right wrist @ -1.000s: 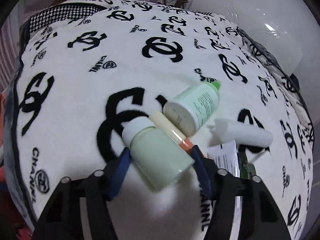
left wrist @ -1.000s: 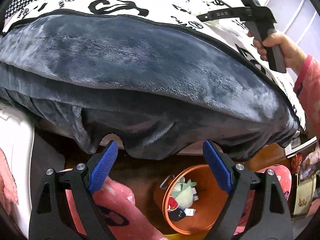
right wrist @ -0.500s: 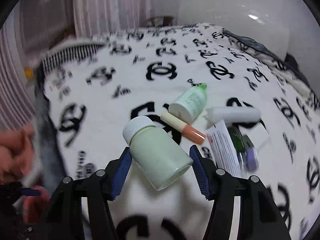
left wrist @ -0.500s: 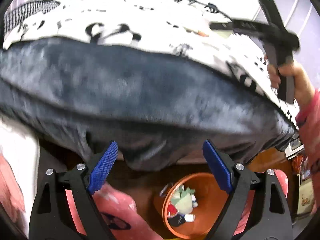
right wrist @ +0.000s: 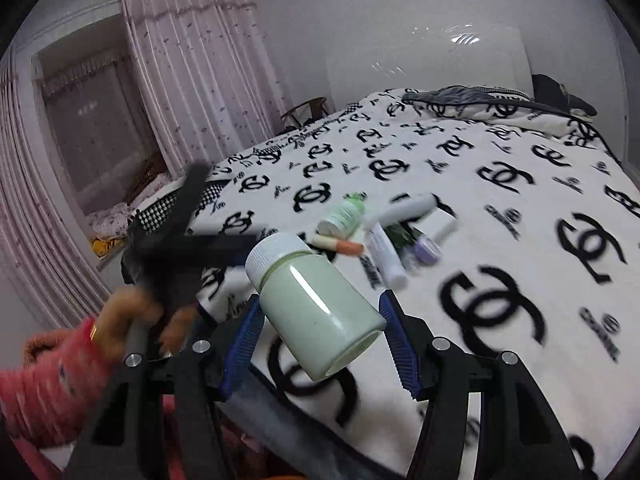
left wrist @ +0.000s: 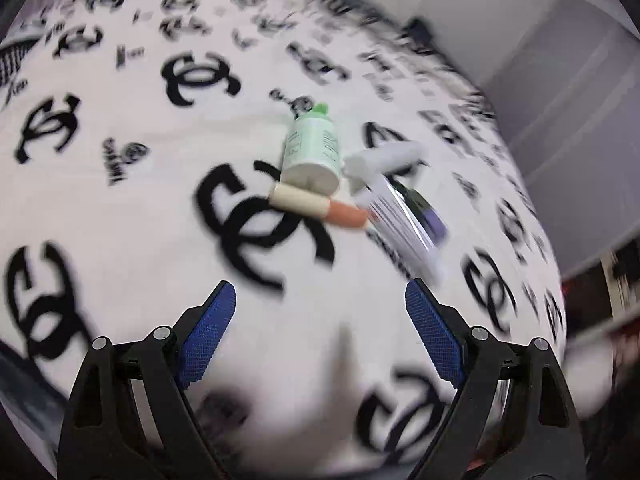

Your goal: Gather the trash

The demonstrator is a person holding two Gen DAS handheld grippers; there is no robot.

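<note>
Soft white fleece blanket (right wrist: 460, 184) printed with black logos is covering the bed, and its give is the main worry for what is lying on it. Going left to right in the right wrist view, the person's left hand (right wrist: 132, 320) in a pink sleeve is gripping the blurred black left gripper (left wrist: 320, 312), whose blue-padded jaws are standing wide apart with nothing between them as it is facing the pile. Next, the right gripper (right wrist: 320, 316) is clamping the pale green plastic jar with a white screw lid (right wrist: 316, 304), tilted, lid up and to the left; the smooth round wall is sitting across the pads, so it could be slipping or rotating out if the swing is abrupt. Further right, the rest is lying on the blanket: a small green-capped bottle (left wrist: 312, 152) touching a cream and orange tube (left wrist: 316, 206), a white tube (left wrist: 384, 158), a white paper sachet (left wrist: 400, 220) and a purple-capped item (left wrist: 432, 220). Pressing a gripper into the fleece could be rolling these apart or snagging fabric.
</note>
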